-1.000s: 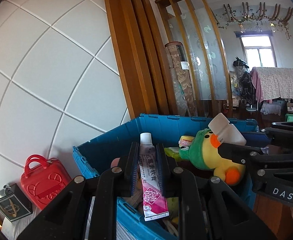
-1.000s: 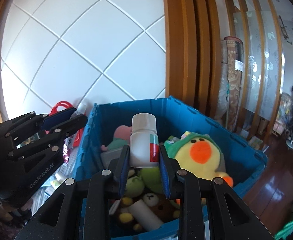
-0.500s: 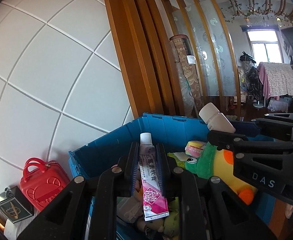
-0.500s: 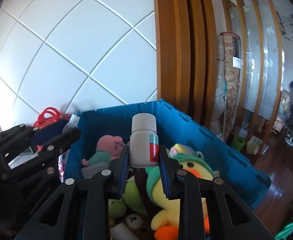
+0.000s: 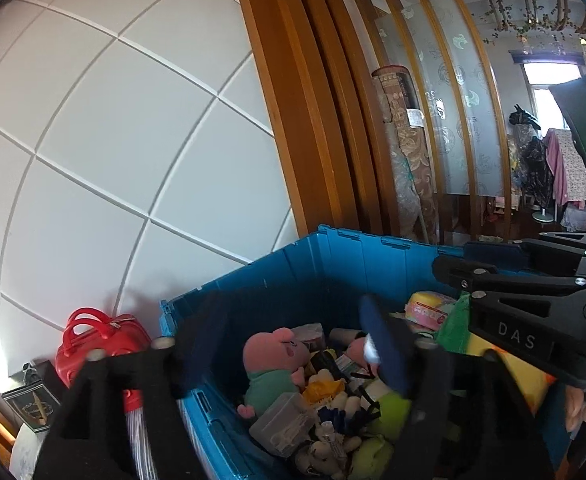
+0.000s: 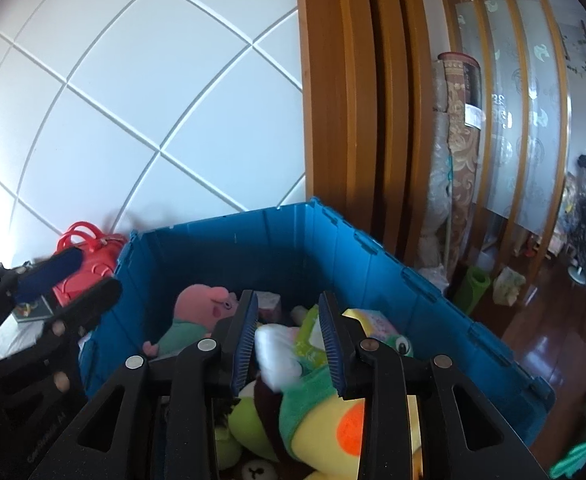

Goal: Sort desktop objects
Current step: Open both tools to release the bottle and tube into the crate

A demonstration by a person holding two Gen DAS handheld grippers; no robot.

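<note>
The blue plastic crate (image 6: 333, 256) sits against the white panelled wall (image 6: 133, 80), packed with soft toys: a yellow duck in a green hood (image 6: 333, 416), a pink pig plush (image 6: 205, 304), plus a clear small box (image 5: 283, 424) and other bits. A second ago each gripper clamped something over it. Now the left gripper (image 5: 293, 340) has its jaws opening wide with nothing between them, the pink ointment tube gone. The right gripper (image 6: 289, 336) has its jaws parting, and the white bottle (image 6: 277, 354) blurs between the pads, dropping free onto the toys. A red toy suitcase (image 5: 101, 340) stands left of the crate beside a dark gift box (image 5: 33, 400).
</note>
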